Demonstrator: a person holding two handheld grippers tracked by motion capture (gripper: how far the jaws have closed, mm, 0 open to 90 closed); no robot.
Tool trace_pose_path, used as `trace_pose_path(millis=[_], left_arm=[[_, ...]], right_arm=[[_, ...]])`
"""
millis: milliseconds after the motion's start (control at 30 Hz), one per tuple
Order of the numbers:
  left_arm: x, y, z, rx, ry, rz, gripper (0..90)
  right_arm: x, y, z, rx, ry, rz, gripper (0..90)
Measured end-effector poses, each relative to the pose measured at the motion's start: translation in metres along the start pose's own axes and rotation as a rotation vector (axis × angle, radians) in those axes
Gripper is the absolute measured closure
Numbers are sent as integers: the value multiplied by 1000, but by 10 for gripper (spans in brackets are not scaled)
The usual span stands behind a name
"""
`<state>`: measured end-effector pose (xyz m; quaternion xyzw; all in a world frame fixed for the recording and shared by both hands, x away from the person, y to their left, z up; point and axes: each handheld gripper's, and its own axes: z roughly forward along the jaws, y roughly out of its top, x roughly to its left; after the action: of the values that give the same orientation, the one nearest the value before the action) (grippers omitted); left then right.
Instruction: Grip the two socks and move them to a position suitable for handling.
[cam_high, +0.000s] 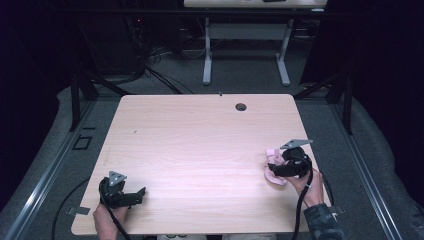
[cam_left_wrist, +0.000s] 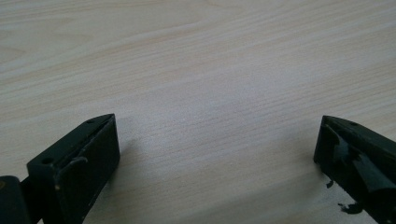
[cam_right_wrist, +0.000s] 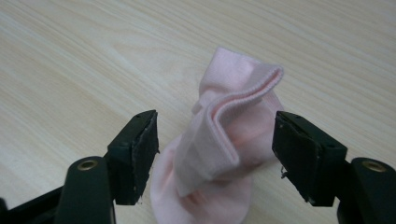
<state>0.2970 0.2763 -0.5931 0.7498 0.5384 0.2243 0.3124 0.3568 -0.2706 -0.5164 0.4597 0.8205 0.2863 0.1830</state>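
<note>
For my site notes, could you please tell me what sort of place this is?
Probably a lab or recording workspace: a bare light wooden table ringed by black curtains, cables on grey carpet, and another white-legged desk behind.

The tabletop (cam_high: 200, 150) is pale wood with fine, straight grain lines. At its four o'clock edge lies a soft pink sock (cam_right_wrist: 224, 140) with a ribbed cuff of the same pink. The right claw (cam_right_wrist: 215, 158) is matt black, as is the left claw (cam_left_wrist: 215, 163) at seven o'clock. The floor (cam_high: 240, 80) is dark grey. A sleeve (cam_high: 322, 222) shows a dark camouflage pattern.
</note>
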Motion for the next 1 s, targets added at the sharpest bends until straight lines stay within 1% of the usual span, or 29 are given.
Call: trace_pose_path(millis=[33,100,133,200,233,267,333,367,467,600,633,667,700,767,800,833,900,1000], left_arm=[[0,0,0,0,0,0,1],[0,0,0,0,0,0,1],[0,0,0,0,0,0,1],[0,0,0,0,1,0,2],[0,0,0,0,1,0,2],[0,0,0,0,1,0,2],[0,0,0,0,2,0,2],[0,0,0,-1,2,-1,2],[0,0,0,-1,2,-1,2],[0,0,0,-1,2,-2,2],[0,0,0,-1,3,-2,2],[0,0,0,-1,3,-2,2],[0,0,0,-1,3,-2,2],[0,0,0,0,3,-3,2],[0,0,0,-1,3,-2,2],[0,0,0,-1,3,-2,2],[0,0,0,-1,3,-2,2],[0,0,0,-1,3,-2,2]], right_arm=[[0,1,3,4,1,-1,340],[-2,2,11,32,0,0,391],[-2,2,14,33,-6,4,432],[-4,1,22,63,-5,22,499],[-4,-1,25,61,-7,23,562],[-4,-2,27,68,-4,26,592],[-5,-4,28,64,16,47,668],[-5,-5,28,55,12,50,712],[-6,-6,25,25,20,57,785],[-8,-5,11,-23,33,76,803],[-8,-4,8,-45,42,83,803],[-9,-3,2,-43,40,80,802],[-9,-2,0,-61,43,86,802],[-9,1,-12,-96,45,85,802],[-8,2,-15,-104,42,87,802],[-8,3,-20,-115,52,86,802],[-6,6,-30,-128,55,76,804],[-1,10,-41,-150,85,72,803]])
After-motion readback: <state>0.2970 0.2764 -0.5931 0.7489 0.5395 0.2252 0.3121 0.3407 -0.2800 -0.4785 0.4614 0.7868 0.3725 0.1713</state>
